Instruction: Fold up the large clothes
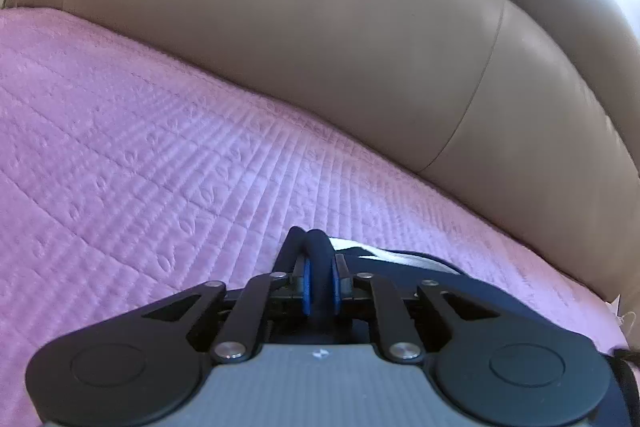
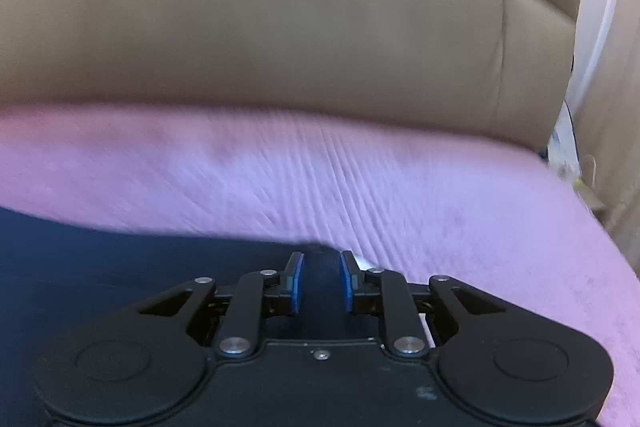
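Item: dark navy garment [image 2: 120, 267], lying on a pink quilted cover [image 1: 140, 147] spread over a tan leather sofa [image 1: 300, 47]

Left claw [image 1: 319, 273]: clenched on a bunched fold of the garment, which rises between the blue pads [image 1: 307, 283]; more dark cloth with a white strip trails toward 3 o'clock

Right claw [image 2: 320, 281]: released, jaws parted over the garment's far edge, cloth visible in the gap; whether the pads touch it cannot be told

Sofa backrest: at 12 o'clock in both views

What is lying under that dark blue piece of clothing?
The dark garment lies on a pink quilted cover, spread over the tan sofa. What lies beneath its middle is hidden.
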A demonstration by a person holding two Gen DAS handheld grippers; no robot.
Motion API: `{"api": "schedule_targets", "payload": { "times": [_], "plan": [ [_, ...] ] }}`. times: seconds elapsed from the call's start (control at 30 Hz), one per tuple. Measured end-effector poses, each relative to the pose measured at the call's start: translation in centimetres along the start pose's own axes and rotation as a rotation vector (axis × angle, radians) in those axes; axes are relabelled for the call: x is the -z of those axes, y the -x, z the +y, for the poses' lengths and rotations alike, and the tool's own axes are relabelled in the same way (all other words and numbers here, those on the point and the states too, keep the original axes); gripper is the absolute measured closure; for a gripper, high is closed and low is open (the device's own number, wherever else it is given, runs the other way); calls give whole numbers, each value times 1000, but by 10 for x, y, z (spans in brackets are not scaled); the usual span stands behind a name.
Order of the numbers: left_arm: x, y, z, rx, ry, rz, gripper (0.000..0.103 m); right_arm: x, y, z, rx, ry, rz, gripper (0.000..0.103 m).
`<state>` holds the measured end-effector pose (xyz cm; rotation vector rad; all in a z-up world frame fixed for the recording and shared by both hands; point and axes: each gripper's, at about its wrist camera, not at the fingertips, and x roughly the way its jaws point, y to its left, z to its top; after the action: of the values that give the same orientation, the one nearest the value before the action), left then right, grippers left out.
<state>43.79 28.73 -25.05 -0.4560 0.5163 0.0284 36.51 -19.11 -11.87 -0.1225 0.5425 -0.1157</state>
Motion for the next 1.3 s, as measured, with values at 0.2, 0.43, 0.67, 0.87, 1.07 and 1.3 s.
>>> {"api": "schedule_targets", "payload": {
  "times": [0.2,0.43,0.67,0.87,1.07,1.3],
  "plan": [
    [-44,67,-38,-32,-78,-46,87,26,129,41,-324,-51,-30,56],
    [-15,164,-17,-119,79,172,87,103,73,101,-229,-77,201,89],
    [54,218,48,-188,350,306,87,63,84,100,-218,-165,329,86],
    [80,221,85,-98,618,315,71,74,120,99,-234,-157,253,85],
    [109,221,93,-15,805,265,62,98,91,91,-272,-172,325,85],
    [108,211,70,-8,725,209,53,112,84,77,-368,-201,256,85]
  ]
}}
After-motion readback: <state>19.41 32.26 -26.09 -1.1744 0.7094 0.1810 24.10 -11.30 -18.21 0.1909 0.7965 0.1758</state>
